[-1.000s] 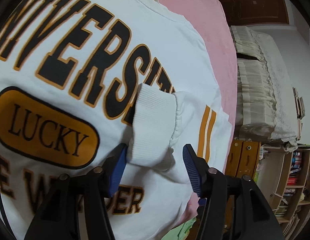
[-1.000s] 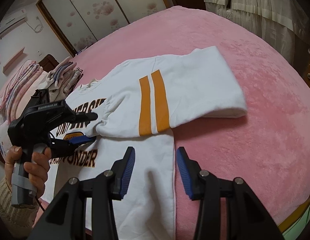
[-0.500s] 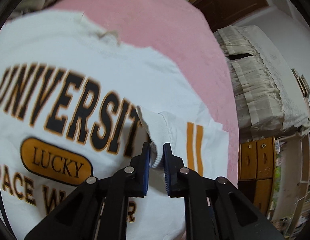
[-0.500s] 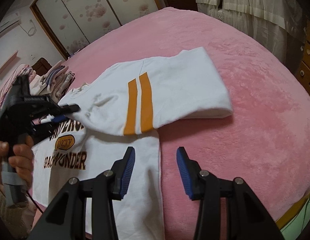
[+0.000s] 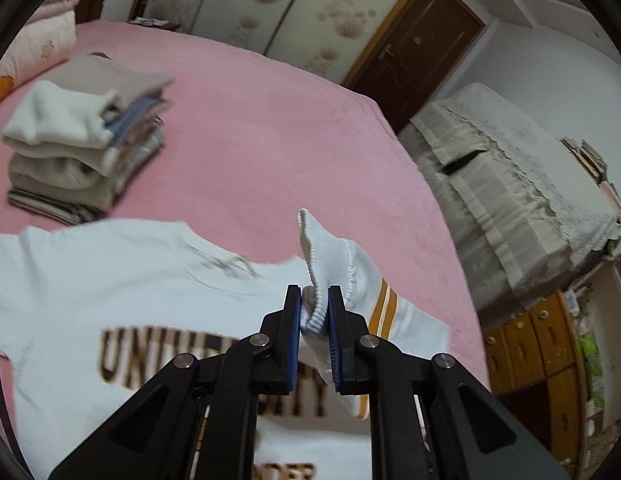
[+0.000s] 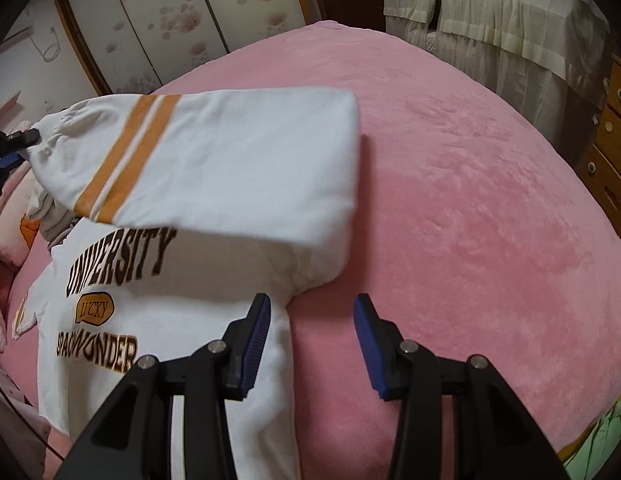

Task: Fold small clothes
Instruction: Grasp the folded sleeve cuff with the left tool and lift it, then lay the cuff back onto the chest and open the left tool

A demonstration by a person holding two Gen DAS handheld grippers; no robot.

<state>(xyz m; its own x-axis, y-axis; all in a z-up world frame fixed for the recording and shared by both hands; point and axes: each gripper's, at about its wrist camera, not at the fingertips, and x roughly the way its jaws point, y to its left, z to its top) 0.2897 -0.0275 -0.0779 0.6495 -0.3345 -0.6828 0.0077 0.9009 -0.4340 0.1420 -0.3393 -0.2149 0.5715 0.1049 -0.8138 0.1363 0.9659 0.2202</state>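
A second ago the left gripper [image 5: 314, 322] stood spread around the ribbed cuff [image 5: 324, 264] as it lay flat on the chest print; half a second ago it had pinched that cuff low over the lettering; now it is clenched on the cuff and has raised it clear of the shirt body, so that the cuff stands up above the blue pads [image 5: 293, 320] and the left wrist view has swung up to take in the room behind the bed; in the right wrist view the sleeve [image 6: 214, 160], with its two orange stripes [image 6: 122, 156], has risen from lying on the torso to hanging in the air, held at its far left end and casting a shadow on the cloth and blanket beneath; the right gripper [image 6: 310, 344] has kept its place, jaws released and holding nothing, its left pad over the side edge of the white sweatshirt [image 6: 122, 320] and its right pad over bare blanket; the sweatshirt lies face up on the pink blanket [image 6: 470, 200], its UNIVERSITY lettering uncovered below the lifted sleeve; a stack of folded clothes [image 5: 78, 148] sits on the blanket beyond the collar, well apart from the sweatshirt; no container shows plainly in either view.
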